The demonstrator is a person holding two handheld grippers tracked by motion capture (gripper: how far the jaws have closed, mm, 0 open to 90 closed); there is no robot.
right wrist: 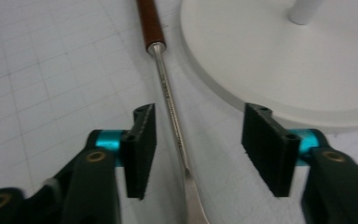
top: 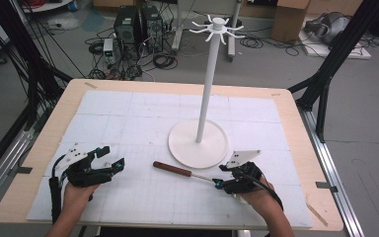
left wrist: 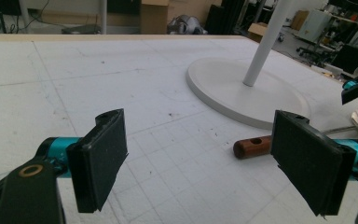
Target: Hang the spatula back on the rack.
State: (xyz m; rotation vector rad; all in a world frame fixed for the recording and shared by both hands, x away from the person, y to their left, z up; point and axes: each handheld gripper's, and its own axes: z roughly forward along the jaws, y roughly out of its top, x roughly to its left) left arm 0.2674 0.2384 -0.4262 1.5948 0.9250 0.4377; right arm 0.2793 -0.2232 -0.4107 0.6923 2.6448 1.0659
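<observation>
A utensil with a brown wooden handle (top: 172, 169) and a thin metal shaft (right wrist: 168, 93) lies on the white mat, just in front of the white stand's round base (top: 197, 143). My right gripper (top: 219, 176) is open with its jaws on either side of the shaft (top: 202, 177), near the end where it widens; a gap shows on each side in the right gripper view (right wrist: 198, 149). My left gripper (top: 112, 156) rests at the mat's left, open and empty (left wrist: 205, 163), pointing toward the handle (left wrist: 251, 146).
The stand's tall white pole (top: 207, 84) rises from the base and carries a ring of hooks (top: 217, 27) at its top. The gridded white mat (top: 128, 118) covers a wooden table (top: 296, 123). Computers and cables lie on the floor beyond.
</observation>
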